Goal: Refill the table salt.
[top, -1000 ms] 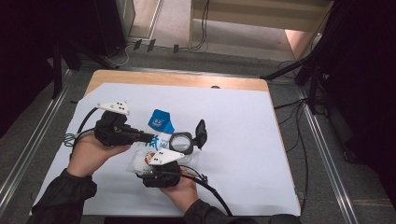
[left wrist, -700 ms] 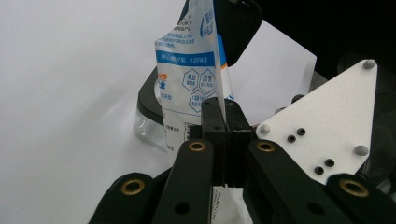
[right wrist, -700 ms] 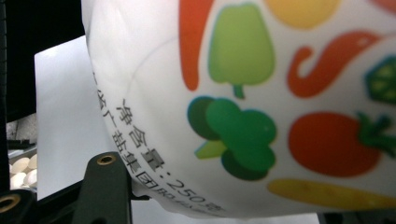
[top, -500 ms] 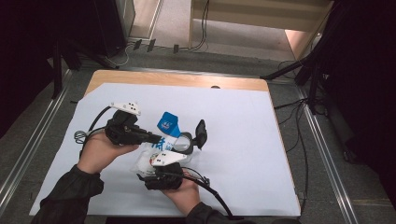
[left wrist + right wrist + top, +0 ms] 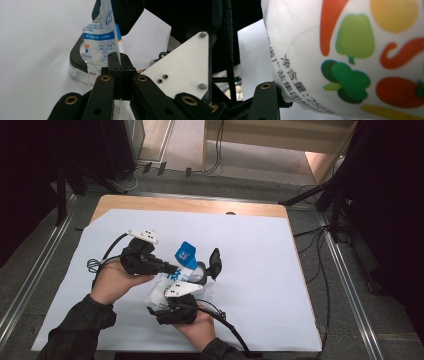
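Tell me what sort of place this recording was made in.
Probably a lab or studio recording bench: a wooden table covered with white paper, dark stands around it, and cables trailing on the carpeted floor.

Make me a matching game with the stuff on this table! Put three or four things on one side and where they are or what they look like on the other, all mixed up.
Things:
1. left gripper
2. right gripper
3. white bag
4. white sheet

Descriptions:
A. covers most of the table
B. blue band and printed writing
C. jaws shut tight on the thin edge of the bag
D. holds the bulging part printed with vegetables

Pairs: 1-C, 2-D, 3-B, 4-A
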